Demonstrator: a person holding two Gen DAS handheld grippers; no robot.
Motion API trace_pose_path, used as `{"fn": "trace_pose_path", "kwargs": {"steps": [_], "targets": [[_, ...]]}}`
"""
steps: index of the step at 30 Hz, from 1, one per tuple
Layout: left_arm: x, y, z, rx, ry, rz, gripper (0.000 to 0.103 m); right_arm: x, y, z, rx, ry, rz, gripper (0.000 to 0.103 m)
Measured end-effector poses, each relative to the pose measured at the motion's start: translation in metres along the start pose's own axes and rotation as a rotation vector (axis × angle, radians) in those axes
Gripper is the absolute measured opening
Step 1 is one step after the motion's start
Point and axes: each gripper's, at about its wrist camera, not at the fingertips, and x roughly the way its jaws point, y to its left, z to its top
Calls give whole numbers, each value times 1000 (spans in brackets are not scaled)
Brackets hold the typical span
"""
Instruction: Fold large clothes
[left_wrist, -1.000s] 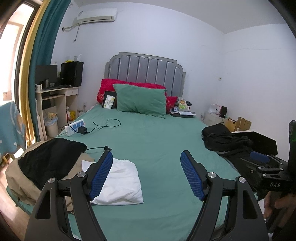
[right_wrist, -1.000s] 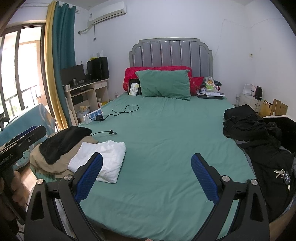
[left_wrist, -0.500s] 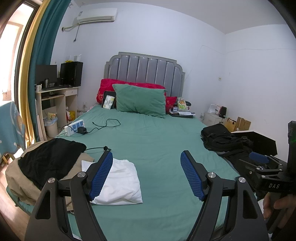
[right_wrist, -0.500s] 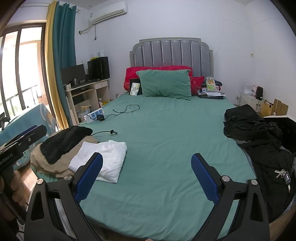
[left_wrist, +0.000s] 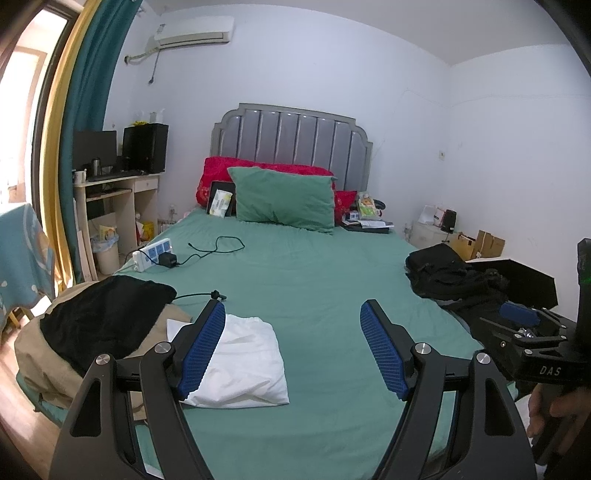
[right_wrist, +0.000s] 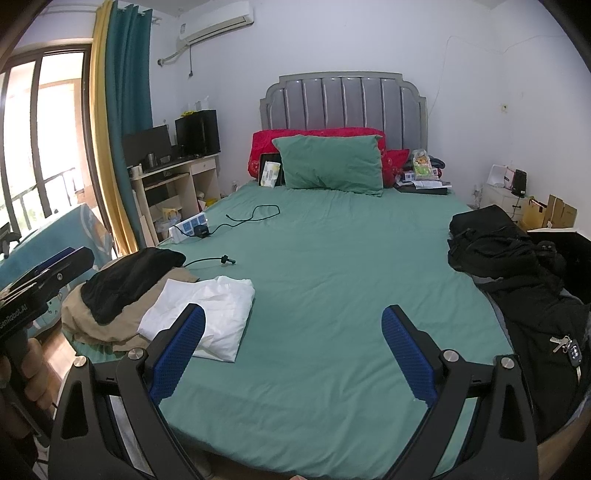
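Both claws stood wide and empty: left gripper (left_wrist: 291, 347), right gripper (right_wrist: 293, 354), held above the foot of the bed (right_wrist: 332, 258). Clothes sat apart: white folded piece (right_wrist: 207, 314) beside the black-and-tan heap (right_wrist: 122, 295) at left, black garments (right_wrist: 517, 266) at right. Risk: keys (right_wrist: 567, 349) on the dark cloth, or the cable (right_wrist: 210, 261) near the heap, could snag a lift. Heap's underside hidden; garment types unclear.

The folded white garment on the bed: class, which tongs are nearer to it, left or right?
Left. The left tongs hang just by the folded white garment, one blue pad overlapping its edge in view. The right tongs sit further right, over bare green sheet.
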Motion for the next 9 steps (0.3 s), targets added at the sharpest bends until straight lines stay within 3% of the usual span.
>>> {"fn": "trace_pose_path", "kwargs": {"steps": [9], "targets": [[5, 2, -4, 14, 20, -12, 79, 3, -1, -1, 6, 5, -2, 96]]}}
